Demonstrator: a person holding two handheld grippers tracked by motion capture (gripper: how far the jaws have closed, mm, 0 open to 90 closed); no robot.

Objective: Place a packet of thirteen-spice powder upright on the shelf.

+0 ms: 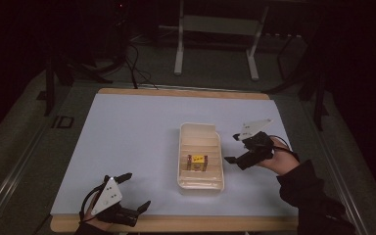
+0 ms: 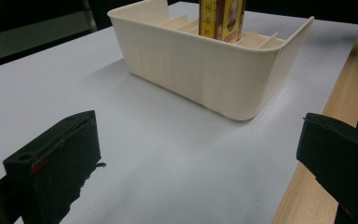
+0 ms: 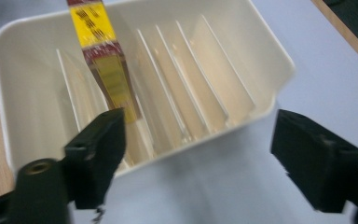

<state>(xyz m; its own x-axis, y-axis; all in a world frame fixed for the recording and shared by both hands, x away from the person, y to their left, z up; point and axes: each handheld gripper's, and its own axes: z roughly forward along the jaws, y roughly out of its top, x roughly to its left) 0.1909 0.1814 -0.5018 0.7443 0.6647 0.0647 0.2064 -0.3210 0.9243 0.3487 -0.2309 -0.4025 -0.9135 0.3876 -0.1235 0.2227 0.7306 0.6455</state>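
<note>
A cream bin [image 1: 200, 182] with thin walls inside, out on a white sheet [image 1: 127, 142] that covers the counter [image 1: 186, 223]. Wood edge of the counter bare along the near side. Bin near the middle, a little to the right.

In the bin, one small box [image 1: 197, 162], yellow and dark red, upright in a slot between two of the thin walls. Other slots bare. From the right gripper view, the same box [image 3: 103, 70] tall and thin, yellow on top, close to one end of the bin [image 3: 265, 51].

Left gripper [image 1: 136, 192] low at the near left of the sheet, in a hand [image 1: 94, 215], well apart from the bin. Jaws wide apart, nothing between them. Grey plate on top of it. From the left gripper view, bare white sheet [image 2: 51, 93] between the two black jaws, bin [image 2: 205, 74] farther off, box [image 2: 221, 18] up over its rim.

Right gripper [image 1: 233, 147] just beside the right wall of the bin, in a hand [image 1: 279, 159] with a dark sleeve [image 1: 306, 188]. Jaws wide apart too, nothing held. From the right gripper view, bin wall between the two jaws, picture a bit blurry. Hard to tell if a jaw touches the bin.

Dark floor and a white stand [image 1: 215, 29] behind the counter.
</note>
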